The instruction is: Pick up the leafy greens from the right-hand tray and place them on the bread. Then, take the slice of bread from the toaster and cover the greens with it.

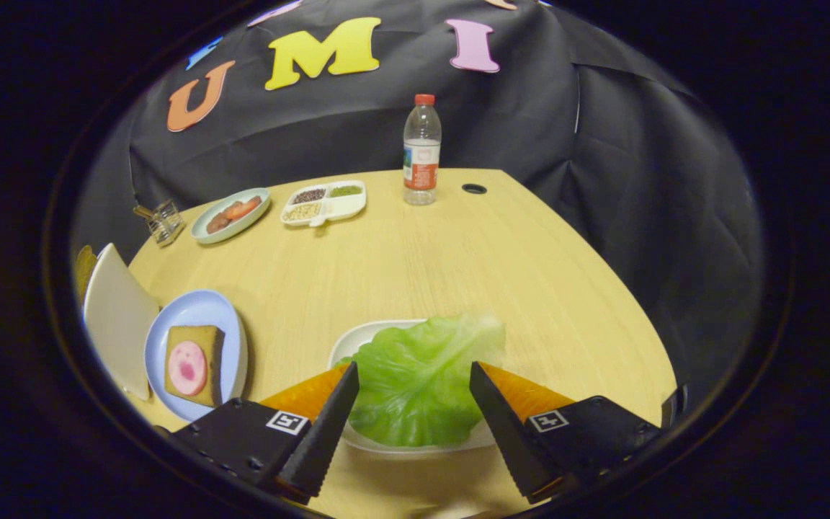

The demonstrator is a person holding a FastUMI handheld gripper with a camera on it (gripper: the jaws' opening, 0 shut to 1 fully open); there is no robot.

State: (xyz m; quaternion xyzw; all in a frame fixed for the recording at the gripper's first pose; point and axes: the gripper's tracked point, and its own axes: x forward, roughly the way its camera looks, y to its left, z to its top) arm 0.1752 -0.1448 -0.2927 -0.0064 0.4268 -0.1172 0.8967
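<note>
Blue plate (170,328): we saw bread (195,364) topped with a pink slice on it, left of the tool.
Lettuce leaf (422,382): lay in the white tray (357,339), between the fingers.
Tool (415,375): we found it wide open, holding nothing.
Desk (530,288): carried all.

Far across my worktop (458,267) I see a water bottle (421,151), a divided seed tray (324,202) and a sausage plate (231,215).
</note>
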